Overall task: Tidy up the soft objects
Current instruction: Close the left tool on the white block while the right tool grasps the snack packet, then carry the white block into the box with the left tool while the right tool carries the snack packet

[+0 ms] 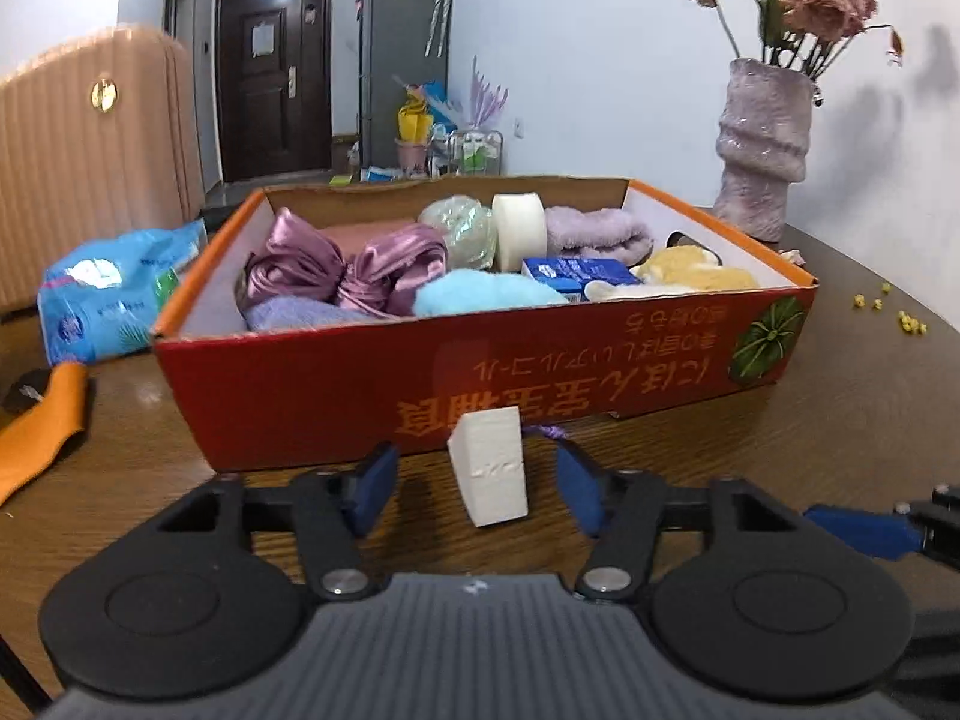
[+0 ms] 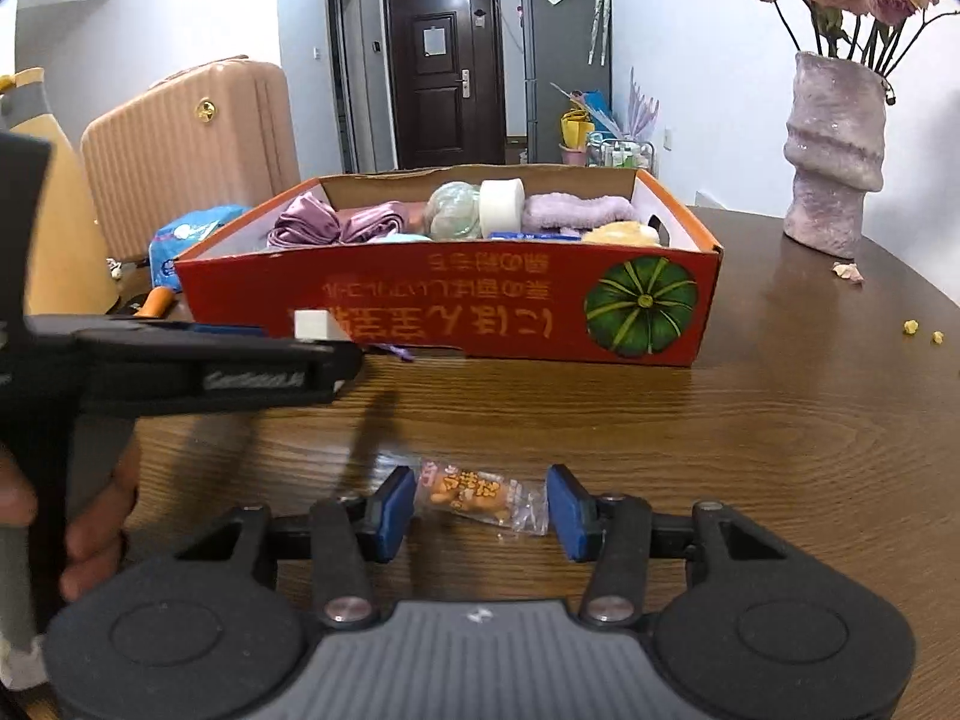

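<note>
An orange-red cardboard box [image 1: 336,396] stands on the wooden table and holds several soft things: a purple satin bow [image 1: 342,264], a light blue fluffy piece [image 1: 480,294], a lilac towel [image 1: 600,231] and a yellow sponge [image 1: 696,273]. My left gripper [image 1: 477,480] is open, its fingers on both sides of a white foam block [image 1: 489,465] standing on the table in front of the box. The block also shows in the right wrist view [image 2: 315,324]. My right gripper [image 2: 480,504] is open around a clear snack packet [image 2: 480,495] lying on the table.
A lilac vase [image 2: 834,156] with dried roses stands at the back right. A blue plastic pack [image 1: 114,294] and an orange strip [image 1: 48,420] lie left of the box. Small yellow crumbs [image 1: 900,315] lie at the right. A pink suitcase [image 2: 192,150] stands behind the table.
</note>
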A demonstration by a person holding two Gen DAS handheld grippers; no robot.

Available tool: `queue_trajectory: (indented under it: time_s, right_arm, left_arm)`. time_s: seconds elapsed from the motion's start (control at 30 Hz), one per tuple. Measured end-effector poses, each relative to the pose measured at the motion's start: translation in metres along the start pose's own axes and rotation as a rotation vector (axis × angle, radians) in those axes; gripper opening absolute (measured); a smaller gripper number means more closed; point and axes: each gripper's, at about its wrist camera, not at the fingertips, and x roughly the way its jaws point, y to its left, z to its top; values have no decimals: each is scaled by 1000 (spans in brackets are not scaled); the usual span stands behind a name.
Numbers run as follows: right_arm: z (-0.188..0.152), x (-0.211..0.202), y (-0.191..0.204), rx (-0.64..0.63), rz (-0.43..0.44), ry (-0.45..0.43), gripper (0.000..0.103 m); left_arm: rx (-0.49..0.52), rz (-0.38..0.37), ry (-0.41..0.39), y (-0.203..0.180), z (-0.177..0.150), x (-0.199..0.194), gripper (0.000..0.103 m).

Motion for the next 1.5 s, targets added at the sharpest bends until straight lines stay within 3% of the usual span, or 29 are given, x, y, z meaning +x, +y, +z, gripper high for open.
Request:
queue_trajectory:
  time_s: [0.07,0.17,0.3,0.4,0.73,1.07,1.27,1.37,1.47,1.5]
  right_arm:
    - [-2,-1,-1,-6,1,-4,46]
    - [-1,0,-5,19,11,-10,45]
    - [-1,-2,-9,41,14,-18,41]
    - [-4,-13,-6,42,29,-14,40]
    - [-54,-119,17,-3,83,-91,40]
    - [-62,-159,16,-12,100,-146,39]
    - [-11,-143,-7,-37,137,-201,39]
    - [42,-115,-26,-50,161,-233,39]
    - [106,-62,-49,-37,155,-188,40]
    - [126,-41,-52,-60,116,-164,40]
  left_arm:
    - [-15,7,15,1,0,6,37]
    - [-20,-9,25,2,1,8,21]
    - [8,21,7,-2,-1,-5,20]
    - [-9,7,-15,-2,-7,-36,20]
    - [-121,-37,-80,-5,-65,-172,20]
    - [-102,-59,-118,-22,-70,-208,20]
    - [-58,-103,-156,-20,-21,-175,20]
    - [-34,-123,-172,-16,26,-138,20]
    - [-35,-140,-142,-8,79,-84,20]
    - [-30,-129,-124,-8,96,-62,20]
